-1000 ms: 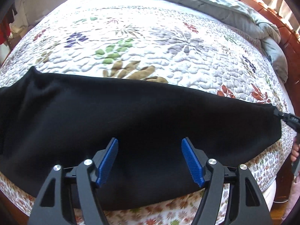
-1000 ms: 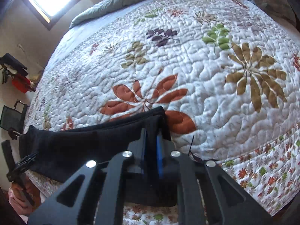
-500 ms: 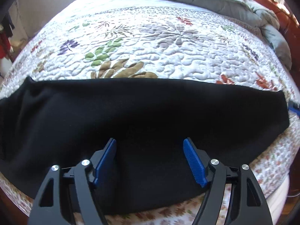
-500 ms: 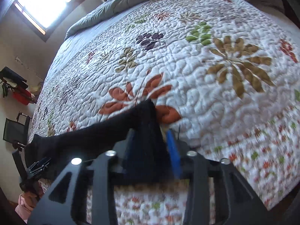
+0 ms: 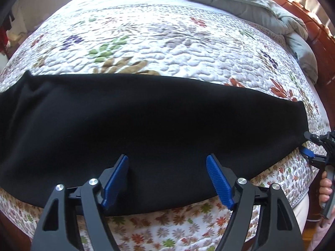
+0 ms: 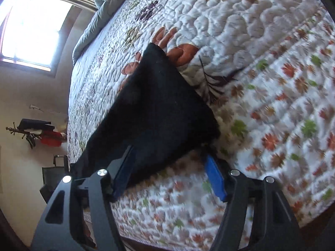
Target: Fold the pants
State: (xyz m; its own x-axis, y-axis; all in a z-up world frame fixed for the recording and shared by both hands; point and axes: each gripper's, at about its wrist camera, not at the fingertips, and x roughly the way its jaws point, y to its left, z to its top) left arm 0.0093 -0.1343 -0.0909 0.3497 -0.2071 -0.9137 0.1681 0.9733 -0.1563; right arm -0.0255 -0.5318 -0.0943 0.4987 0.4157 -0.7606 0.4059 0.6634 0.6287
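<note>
We see black pants (image 5: 146,125) lying flat in a long band across a floral quilted bed (image 5: 167,41). Our left tool (image 5: 167,179) hovers spread over their near edge. Our right tool (image 6: 169,173), also spread, holds nothing at their end.

Bed (image 5: 326,48): wooden frame visible at the upper right of the left wrist frame. Floral quilt (image 5: 167,41) covers the mattress and hangs over the near edge at the bottom of the frame. Black pants (image 5: 146,125) lie flat directly on the quilt, spanning the frame centre from left to right. Grey comforter (image 5: 240,0) lies bunched along the top and upper right
</note>
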